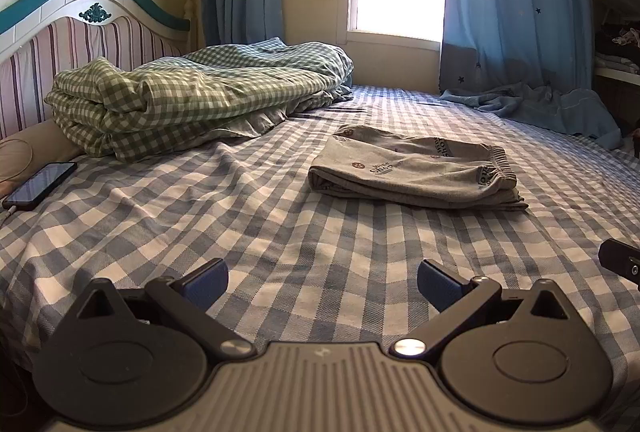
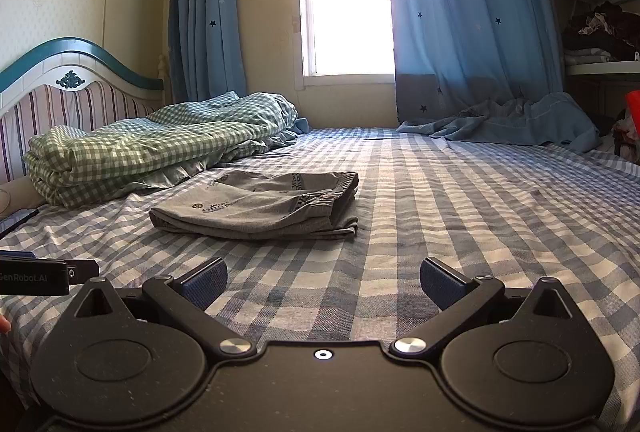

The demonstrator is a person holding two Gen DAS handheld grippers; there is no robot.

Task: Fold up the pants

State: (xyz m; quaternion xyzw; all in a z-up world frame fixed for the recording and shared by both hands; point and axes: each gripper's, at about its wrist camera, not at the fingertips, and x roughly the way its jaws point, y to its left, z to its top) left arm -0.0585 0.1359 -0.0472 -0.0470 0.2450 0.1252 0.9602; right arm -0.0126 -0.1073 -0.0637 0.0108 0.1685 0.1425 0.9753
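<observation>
Grey printed pants (image 1: 412, 171) lie folded into a compact stack on the blue checked bed sheet (image 1: 240, 216). They also show in the right wrist view (image 2: 260, 207), left of centre. My left gripper (image 1: 322, 282) is open and empty, low over the sheet, well short of the pants. My right gripper (image 2: 323, 282) is open and empty too, near the bed's front, with the pants ahead and to its left. The left gripper's tip (image 2: 48, 274) shows at the left edge of the right wrist view.
A folded green checked duvet (image 1: 192, 99) lies by the striped headboard (image 1: 80, 43). A phone (image 1: 40, 183) lies at the left. A blue curtain (image 1: 532, 103) pools on the far right of the bed. Shelves (image 2: 600, 31) stand to the right.
</observation>
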